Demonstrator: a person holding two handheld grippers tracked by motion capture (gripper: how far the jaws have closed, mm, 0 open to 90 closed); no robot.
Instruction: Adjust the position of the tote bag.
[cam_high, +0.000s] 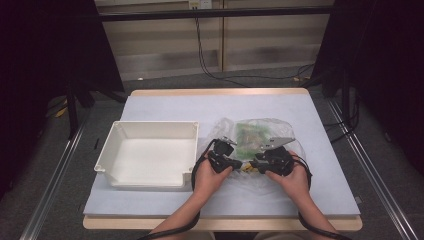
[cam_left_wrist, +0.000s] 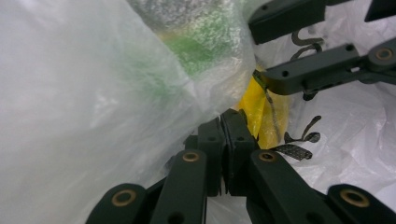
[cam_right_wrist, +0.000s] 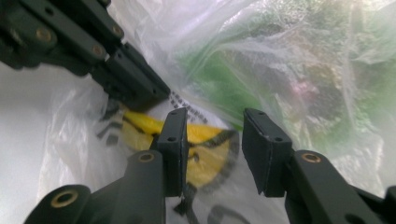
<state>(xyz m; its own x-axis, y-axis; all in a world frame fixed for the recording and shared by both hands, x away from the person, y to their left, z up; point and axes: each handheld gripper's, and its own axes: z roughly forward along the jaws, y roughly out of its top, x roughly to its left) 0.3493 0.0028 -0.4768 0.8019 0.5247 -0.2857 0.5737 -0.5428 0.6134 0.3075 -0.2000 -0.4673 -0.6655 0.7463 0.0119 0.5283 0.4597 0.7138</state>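
Plastic bag (cam_high: 250, 137): crumpled on tabletop (cam_high: 320, 165), beside white bin (cam_high: 150, 152).
Left tool (cam_left_wrist: 229, 122): clenched on bag film.
Right tool (cam_right_wrist: 212, 140): released, jaws apart.

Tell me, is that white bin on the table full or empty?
Empty: the white bin shows its bare floor in the high view, nothing inside.

In the right gripper view we see the right gripper (cam_right_wrist: 212, 149) with its two black jaws apart, above a thin clear plastic bag (cam_right_wrist: 289, 70) with a yellow print (cam_right_wrist: 205, 154). Far left, the left gripper (cam_right_wrist: 140, 93) has its jaws together at the bag.
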